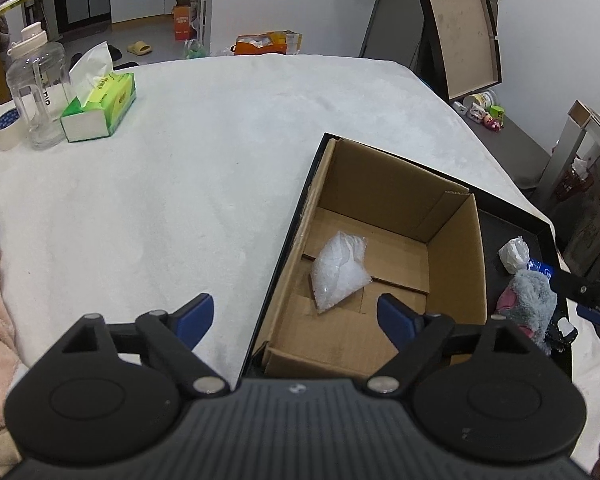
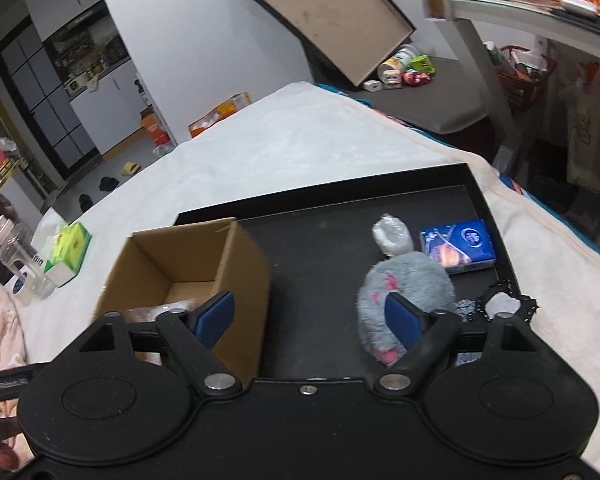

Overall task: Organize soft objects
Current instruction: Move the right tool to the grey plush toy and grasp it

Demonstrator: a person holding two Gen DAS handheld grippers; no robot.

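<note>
the left tongs (image 1: 294,316) hang spread wide over the cardboard box (image 1: 452,216), nothing between them; a clear bag of white filling (image 1: 340,270) lies loose on the box floor, which reads as the place chosen to gather soft things. the right tongs (image 2: 310,312) are also spread and empty, poised beside the grey plush toy (image 2: 406,280), likely the next piece to go in. that toy, a small white wrapped bundle (image 2: 390,234), a blue tissue pack (image 2: 458,244) and a black lace piece (image 2: 508,304) lie in the black tray (image 2: 494,216), to the right of the box. the tray rests on a surface draped in white cloth (image 1: 180,184), with a green tissue box (image 1: 100,108), a clear bottle (image 1: 38,92) and a tape roll (image 1: 6,128) at its far corner. beyond is a cluttered room.
</note>
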